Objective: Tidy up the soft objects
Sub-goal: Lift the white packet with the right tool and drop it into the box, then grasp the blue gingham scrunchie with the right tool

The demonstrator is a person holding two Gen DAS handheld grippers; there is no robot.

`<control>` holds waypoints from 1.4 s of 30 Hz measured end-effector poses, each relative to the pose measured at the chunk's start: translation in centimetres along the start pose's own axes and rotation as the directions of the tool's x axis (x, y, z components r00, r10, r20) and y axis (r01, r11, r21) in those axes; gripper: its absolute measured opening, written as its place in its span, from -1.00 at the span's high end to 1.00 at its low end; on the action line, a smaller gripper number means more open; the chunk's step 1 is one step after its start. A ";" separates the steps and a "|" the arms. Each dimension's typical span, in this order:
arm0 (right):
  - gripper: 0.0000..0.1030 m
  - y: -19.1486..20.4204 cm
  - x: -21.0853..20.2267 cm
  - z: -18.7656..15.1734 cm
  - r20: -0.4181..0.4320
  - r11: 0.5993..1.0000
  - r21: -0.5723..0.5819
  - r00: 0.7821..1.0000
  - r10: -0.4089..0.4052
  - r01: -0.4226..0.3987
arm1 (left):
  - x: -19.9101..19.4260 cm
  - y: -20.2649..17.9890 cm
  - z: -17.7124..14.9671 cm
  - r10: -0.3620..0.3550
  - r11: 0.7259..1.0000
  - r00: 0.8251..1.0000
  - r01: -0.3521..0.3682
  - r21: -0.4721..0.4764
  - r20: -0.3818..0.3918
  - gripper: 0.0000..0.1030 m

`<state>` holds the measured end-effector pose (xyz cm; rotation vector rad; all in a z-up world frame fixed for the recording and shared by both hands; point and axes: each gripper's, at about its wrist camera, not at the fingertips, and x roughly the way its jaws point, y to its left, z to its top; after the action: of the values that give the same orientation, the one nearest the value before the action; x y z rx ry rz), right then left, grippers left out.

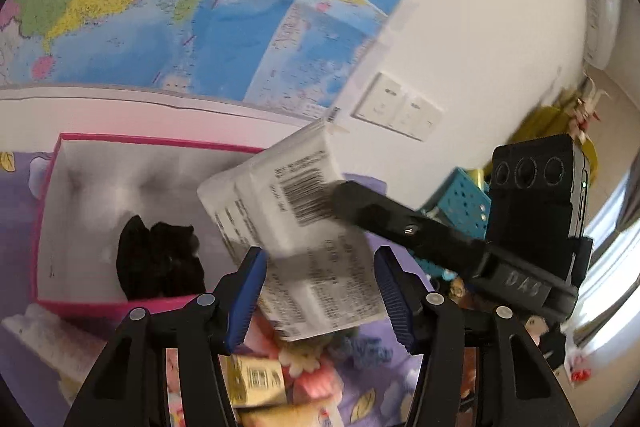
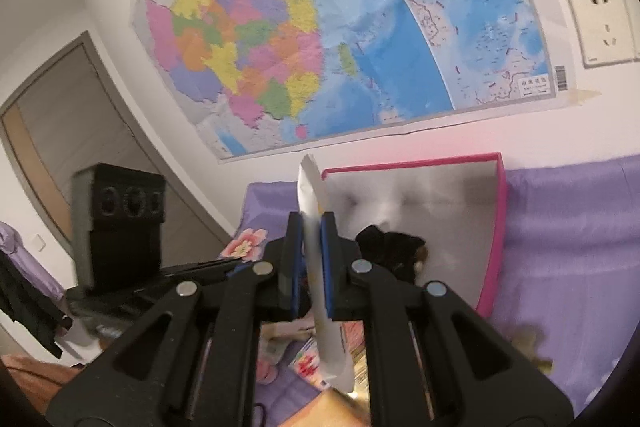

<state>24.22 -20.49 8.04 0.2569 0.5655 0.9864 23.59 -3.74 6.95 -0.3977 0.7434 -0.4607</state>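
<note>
A white tissue pack [image 1: 296, 227] with a barcode hangs in the air near the pink-rimmed box [image 1: 48, 187]. My right gripper [image 2: 312, 259] is shut on the pack [image 2: 316, 227], seen edge-on; the right gripper also shows in the left wrist view [image 1: 352, 203], clamping the pack's right side. My left gripper [image 1: 320, 287] is open, its blue pads either side of the pack's lower end without pressing it. A black soft item [image 1: 160, 259] lies inside the box, which also shows in the right wrist view [image 2: 496, 227] with the black item [image 2: 392, 251].
The box sits on a purple floral bedsheet [image 2: 568, 247] against a wall with a large map [image 2: 340, 39]. More small packs [image 1: 256, 375] lie under the left gripper. A teal basket [image 1: 460, 203] stands at right. Wall sockets [image 1: 400, 107] are above.
</note>
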 end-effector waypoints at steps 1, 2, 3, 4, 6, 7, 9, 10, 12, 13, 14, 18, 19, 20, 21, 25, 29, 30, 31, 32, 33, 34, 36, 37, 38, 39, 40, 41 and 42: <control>0.81 -0.4 0.9 0.5 -0.006 1.000 0.000 1.000 -0.009 0.009 | 0.4 0.2 0.3 0.007 1.000 1.000 -0.007 -0.011 -0.005 -0.10; 0.81 -0.8 1.4 0.8 -0.006 1.000 0.005 1.000 -0.016 0.016 | 1.0 0.5 0.6 0.019 1.000 1.000 -0.019 -0.022 -0.008 -0.10; 0.81 -1.3 1.9 1.1 -0.009 1.000 0.013 1.000 -0.018 0.018 | 1.6 0.8 0.8 0.037 0.999 0.999 -0.038 -0.029 -0.012 -0.10; 0.81 -1.8 2.5 1.4 -0.012 1.000 0.018 1.000 -0.019 0.020 | 2.3 1.2 0.9 0.055 0.998 0.998 -0.056 -0.038 -0.017 -0.10; 0.81 -2.9 3.5 1.9 -0.018 0.999 0.035 0.999 -0.028 0.028 | 3.4 1.9 1.0 0.080 0.995 0.996 -0.082 -0.060 -0.032 -0.10; 0.81 -3.4 3.9 2.0 -0.022 0.998 0.044 0.999 -0.036 0.037 | 4.0 2.2 1.0 0.099 0.993 0.994 -0.101 -0.066 -0.041 -0.10; 0.81 -4.8 4.8 1.9 -0.034 0.995 0.070 0.997 -0.068 0.070 | 5.2 2.5 0.9 0.140 0.987 0.988 -0.144 -0.067 -0.062 -0.11; 0.79 -5.5 5.2 1.8 -0.053 0.993 0.090 0.996 -0.071 0.075 | 5.6 2.6 0.8 0.153 0.985 0.986 -0.158 -0.064 -0.072 -0.05; 0.74 -6.8 6.0 1.3 -0.094 0.984 0.118 0.988 -0.122 0.133 | 6.4 2.4 0.6 0.202 0.978 0.976 -0.206 -0.031 -0.082 -0.04; 0.73 -7.3 6.2 1.0 -0.107 0.978 0.123 0.981 -0.159 0.171 | 6.7 2.4 0.4 0.226 0.973 0.970 -0.229 -0.023 -0.088 -0.03; 0.73 -7.9 6.1 0.8 -0.113 0.969 0.130 0.974 -0.196 0.210 | 6.8 2.4 0.3 0.237 0.971 0.968 -0.239 -0.015 -0.086 -0.03; 0.55 -8.7 4.7 0.3 -0.102 0.958 0.150 0.968 -0.229 0.243 | 6.6 2.6 -0.6 0.253 0.967 0.964 -0.254 -0.006 -0.081 -0.03; 0.56 -8.6 4.2 0.1 -0.096 0.959 0.143 0.968 -0.231 0.243 | 6.3 2.4 -0.8 0.251 0.968 0.965 -0.252 0.000 -0.080 -0.03; 0.55 -8.3 3.6 -0.1 -0.090 0.962 0.138 0.970 -0.226 0.237 | 6.1 2.1 -0.9 0.249 0.969 0.966 -0.248 0.014 -0.072 -0.03; 0.54 -7.8 3.0 -0.3 -0.088 0.964 0.131 0.972 -0.220 0.230 | 5.6 1.8 -1.4 0.249 0.968 0.967 -0.248 0.033 -0.055 -0.03; 0.39 -5.8 0.2 -1.6 -0.067 0.965 0.076 0.967 -0.247 0.252 | 3.9 0.6 -2.7 0.218 0.973 0.976 -0.215 0.079 -0.020 -0.08; 0.21 -4.8 -2.9 -3.6 -0.051 0.962 0.064 0.963 -0.264 0.267 | 2.4 -0.1 -4.3 0.191 0.975 0.982 -0.188 0.116 -0.010 -0.08; 0.19 -4.9 -3.7 -4.2 -0.049 0.960 0.068 0.962 -0.267 0.270 | 2.0 -0.5 -4.9 0.175 0.975 0.985 -0.172 0.137 -0.008 -0.08; 0.19 -5.0 -4.2 -4.6 -0.050 0.959 0.074 0.961 -0.270 0.274 | 1.7 -0.7 -5.3 0.168 0.975 0.986 -0.165 0.151 -0.008 -0.08; 0.19 -5.2 -4.8 -5.3 -0.053 0.955 0.087 0.959 -0.280 0.284 | 1.6 -1.0 -5.6 0.169 0.973 0.986 -0.166 0.158 -0.008 -0.08; 0.18 -5.3 -5.1 -5.8 -0.059 0.953 0.094 0.957 -0.285 0.289 | 1.3 -1.3 -6.1 0.165 0.972 0.986 -0.162 0.170 -0.007 -0.08; 0.18 -5.5 -5.5 -6.3 -0.066 0.950 0.101 0.955 -0.291 0.296 | 1.2 -1.4 -6.5 0.156 0.972 0.988 -0.151 0.181 -0.011 -0.08; 0.16 -5.9 -6.4 -7.8 -0.076 0.936 0.113 0.942 -0.326 0.333 | 1.2 -1.8 -7.2 0.135 0.973 0.990 -0.127 0.192 -0.033 -0.08; 0.08 -6.0 -6.8 -8.4 -0.083 0.930 0.115 0.936 -0.341 0.349 | 1.3 -2.0 -7.4 0.130 0.973 0.991 -0.120 0.199 -0.040 -0.08; 0.05 -6.3 -7.1 -9.3 -0.089 0.922 0.126 0.929 -0.358 0.367 | 1.4 -2.2 -7.8 0.122 0.971 0.991 -0.109 0.211 -0.049 -0.08; -0.02 -6.5 -7.4 -9.9 -0.094 0.917 0.136 0.926 -0.365 0.375 | 1.4 -2.4 -8.1 0.117 0.971 0.991 -0.103 0.216 -0.057 -0.08; -0.03 -6.8 -7.6 -10.6 -0.104 0.913 0.146 0.923 -0.369 0.381 | 1.6 -2.6 -8.5 0.113 0.970 0.991 -0.095 0.222 -0.070 -0.08; -0.03 -7.1 -7.9 -11.3 -0.115 0.906 0.158 0.918 -0.379 0.394 | 1.7 -2.8 -8.9 0.111 0.969 0.991 -0.090 0.229 -0.079 -0.08; -0.03 -7.3 -8.1 -11.9 -0.121 0.900 0.171 0.915 -0.386 0.402 | 1.9 -3.0 -9.3 0.110 0.968 0.990 -0.086 0.237 -0.089 -0.08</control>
<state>19.31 -31.82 -2.44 0.2599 0.7592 0.5493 17.41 -8.92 1.13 -0.1181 0.7943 -0.4715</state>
